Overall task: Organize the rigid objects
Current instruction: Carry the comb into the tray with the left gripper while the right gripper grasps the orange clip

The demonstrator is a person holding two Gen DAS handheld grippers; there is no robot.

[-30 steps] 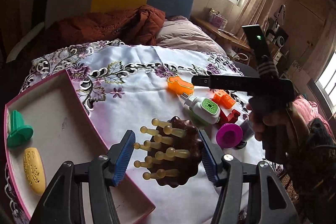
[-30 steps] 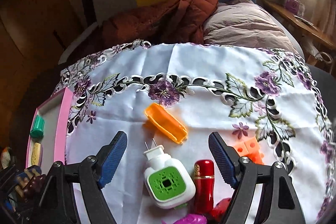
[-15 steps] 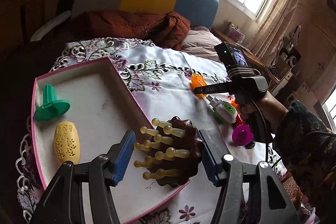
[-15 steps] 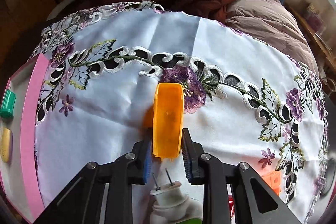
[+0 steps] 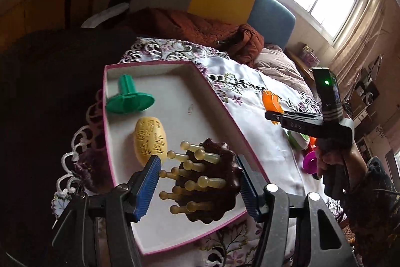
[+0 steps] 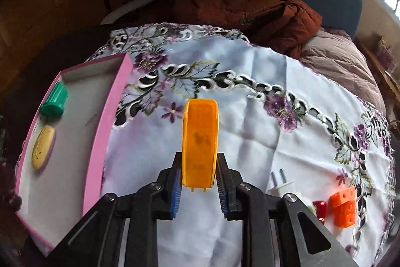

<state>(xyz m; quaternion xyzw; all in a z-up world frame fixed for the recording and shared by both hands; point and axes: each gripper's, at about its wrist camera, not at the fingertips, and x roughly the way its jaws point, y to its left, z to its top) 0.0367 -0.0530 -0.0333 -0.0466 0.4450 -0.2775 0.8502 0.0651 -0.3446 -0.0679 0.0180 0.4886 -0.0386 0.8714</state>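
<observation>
My left gripper (image 5: 197, 179) is shut on a dark brown massage brush (image 5: 215, 179) with yellowish pegs and holds it over the near part of the pink-rimmed tray (image 5: 220, 101). A green flanged piece (image 5: 128, 96) and a yellow carved oval (image 5: 150, 138) lie in the tray. My right gripper (image 6: 200, 177) is shut on an orange plastic case (image 6: 200, 142), which sticks out forward over the embroidered white cloth (image 6: 250, 142), just right of the tray's pink wall (image 6: 115, 116). The orange case (image 5: 271, 101) also shows in the left wrist view.
A white plug adapter (image 6: 280, 182), a red piece (image 6: 318, 209) and an orange block (image 6: 343, 207) lie on the cloth at the right. A magenta cup (image 5: 310, 164) sits near a person's hand (image 5: 332, 157). A brown jacket (image 6: 250, 14) lies beyond the table.
My left gripper carried the brush from over the cloth to over the tray. My right gripper closed on the orange case and moved it left toward the tray.
</observation>
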